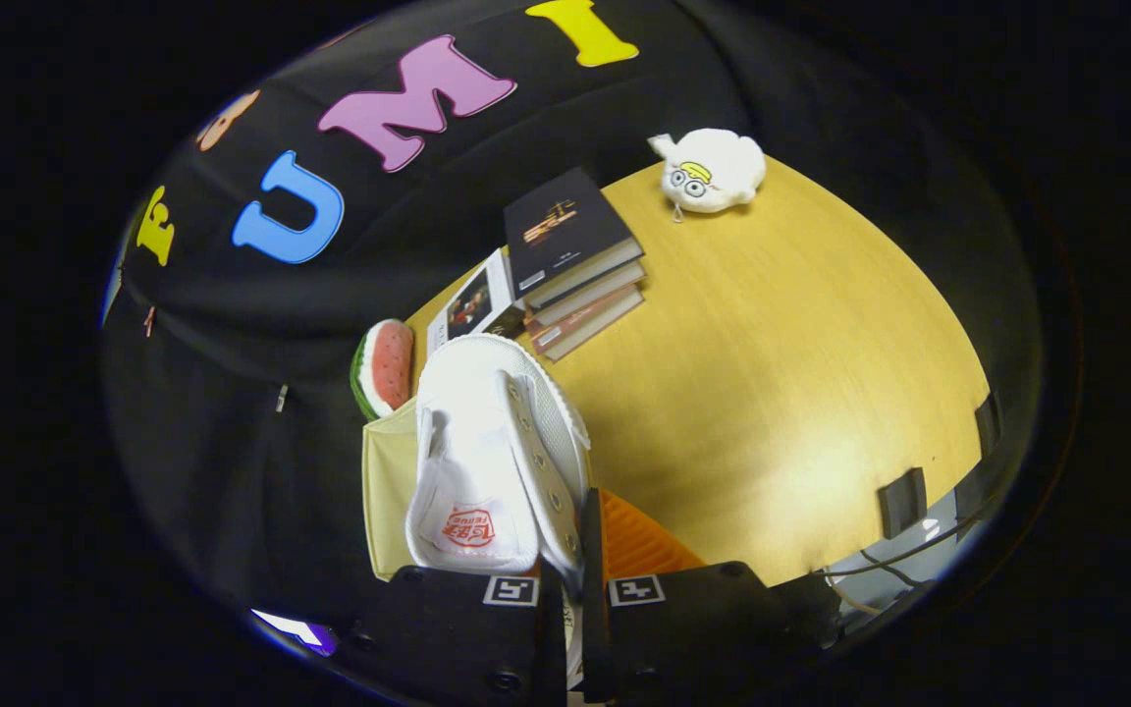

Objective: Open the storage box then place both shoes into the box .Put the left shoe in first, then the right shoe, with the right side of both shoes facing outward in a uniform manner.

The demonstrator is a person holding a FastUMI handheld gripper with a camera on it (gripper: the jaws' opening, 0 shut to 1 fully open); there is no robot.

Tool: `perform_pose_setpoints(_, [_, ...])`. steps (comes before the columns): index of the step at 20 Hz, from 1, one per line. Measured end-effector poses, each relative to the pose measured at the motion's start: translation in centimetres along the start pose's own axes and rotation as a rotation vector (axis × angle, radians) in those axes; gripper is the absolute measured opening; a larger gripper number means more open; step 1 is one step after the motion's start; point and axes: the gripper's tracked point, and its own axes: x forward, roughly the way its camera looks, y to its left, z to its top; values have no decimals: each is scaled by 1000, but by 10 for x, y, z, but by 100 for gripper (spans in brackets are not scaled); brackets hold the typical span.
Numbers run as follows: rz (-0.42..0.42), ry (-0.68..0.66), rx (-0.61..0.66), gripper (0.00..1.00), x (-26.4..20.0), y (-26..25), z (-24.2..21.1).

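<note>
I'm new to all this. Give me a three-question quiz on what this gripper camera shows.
1. True or false: the gripper has its jaws closed on the white shoe.
2. What lies beyond the shoe, nearest to it?
A. stack of books
B. white plush toy
C. a mug
3. Fill in: beside the shoe's toe, at the edge of the wooden table, sits a toy slice of ____.

Key
1. True: both jaws pinch the laced edge of the shoe.
2. A
3. watermelon
</note>
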Motion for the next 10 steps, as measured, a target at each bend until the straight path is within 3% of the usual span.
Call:
perform_pose_setpoints(4, [59,63,-15,11,26,70,-25])
perform_pose_setpoints(10, [-9,134,7,11,67,106,-54])
